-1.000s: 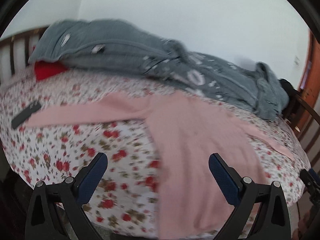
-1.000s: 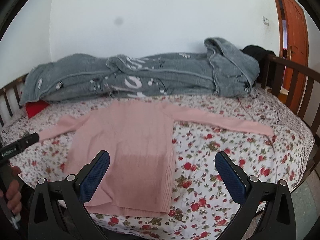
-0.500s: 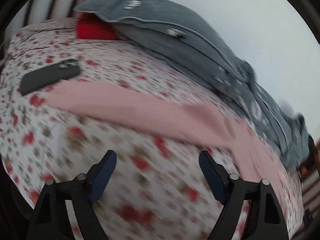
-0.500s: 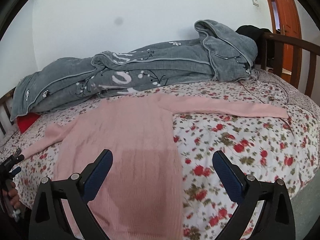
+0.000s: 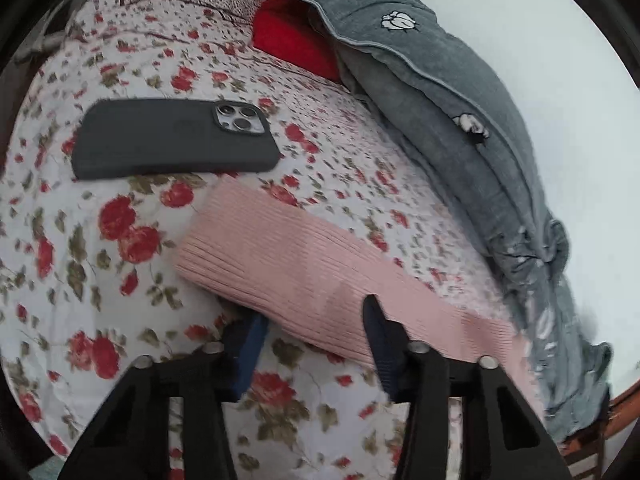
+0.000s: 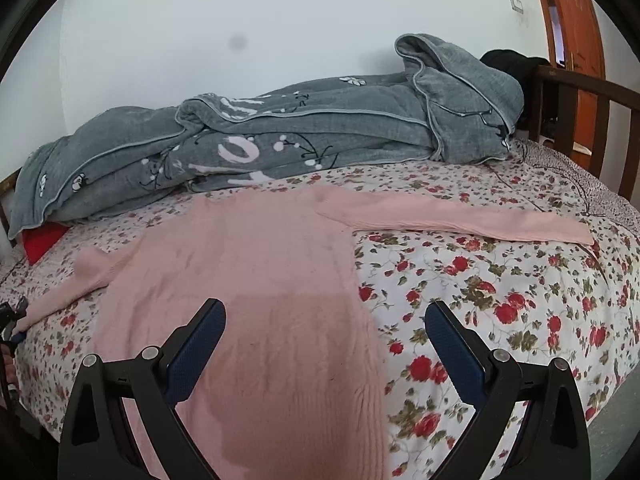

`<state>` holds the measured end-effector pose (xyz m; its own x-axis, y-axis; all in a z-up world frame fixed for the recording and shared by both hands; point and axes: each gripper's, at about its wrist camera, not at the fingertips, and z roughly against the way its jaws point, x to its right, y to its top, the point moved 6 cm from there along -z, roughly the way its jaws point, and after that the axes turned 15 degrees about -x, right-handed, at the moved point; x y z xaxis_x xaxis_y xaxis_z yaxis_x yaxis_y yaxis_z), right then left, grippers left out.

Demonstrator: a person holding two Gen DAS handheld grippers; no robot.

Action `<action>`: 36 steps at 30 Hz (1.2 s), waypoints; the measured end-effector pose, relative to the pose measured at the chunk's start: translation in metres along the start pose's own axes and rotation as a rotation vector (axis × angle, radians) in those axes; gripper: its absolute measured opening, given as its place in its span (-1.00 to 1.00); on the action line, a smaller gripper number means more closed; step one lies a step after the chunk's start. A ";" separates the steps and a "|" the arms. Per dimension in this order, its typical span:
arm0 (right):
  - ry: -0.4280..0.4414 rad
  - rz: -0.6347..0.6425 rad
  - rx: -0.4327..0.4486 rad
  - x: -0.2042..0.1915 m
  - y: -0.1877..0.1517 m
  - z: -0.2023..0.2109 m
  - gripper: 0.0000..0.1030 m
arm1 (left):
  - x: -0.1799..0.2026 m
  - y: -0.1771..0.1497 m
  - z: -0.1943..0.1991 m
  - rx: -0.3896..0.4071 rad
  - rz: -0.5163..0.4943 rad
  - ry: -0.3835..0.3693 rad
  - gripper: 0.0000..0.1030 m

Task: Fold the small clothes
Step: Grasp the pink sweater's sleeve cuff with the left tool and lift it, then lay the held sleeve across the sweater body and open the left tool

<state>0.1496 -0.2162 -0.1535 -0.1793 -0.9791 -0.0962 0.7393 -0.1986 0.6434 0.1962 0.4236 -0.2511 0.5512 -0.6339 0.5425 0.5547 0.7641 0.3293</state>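
Left wrist: gripper (image 5: 316, 328) closing round sleeve (image 5: 304, 264)

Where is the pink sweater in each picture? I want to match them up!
Left wrist view: only one sleeve of the pink sweater shows, low in the middle, running to the lower right, with the left gripper closing around it.
Right wrist view: the whole pink sweater lies spread across the middle, body in front, sleeves out to both sides.
Shared landmark: the grey blanket heaped behind the sweater.
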 end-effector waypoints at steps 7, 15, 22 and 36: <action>0.038 -0.052 0.012 0.033 0.012 -0.006 0.93 | 0.029 0.009 0.024 0.042 -0.082 0.115 -0.85; 0.001 -0.083 0.033 0.085 0.021 -0.014 0.93 | 0.179 -0.007 0.074 0.151 -0.335 0.105 -0.85; 0.082 -0.181 0.039 0.139 0.023 -0.007 0.93 | 0.338 -0.072 0.061 0.132 -0.564 0.049 -0.85; 0.005 -0.274 0.024 0.242 0.006 -0.006 0.93 | 0.528 -0.332 -0.124 -0.138 -0.933 0.046 -0.85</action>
<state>0.1146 -0.4548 -0.1777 -0.3674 -0.8893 -0.2723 0.6482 -0.4548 0.6108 0.3804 -0.1799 -0.1703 -0.1301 -0.9887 0.0741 0.8514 -0.0730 0.5195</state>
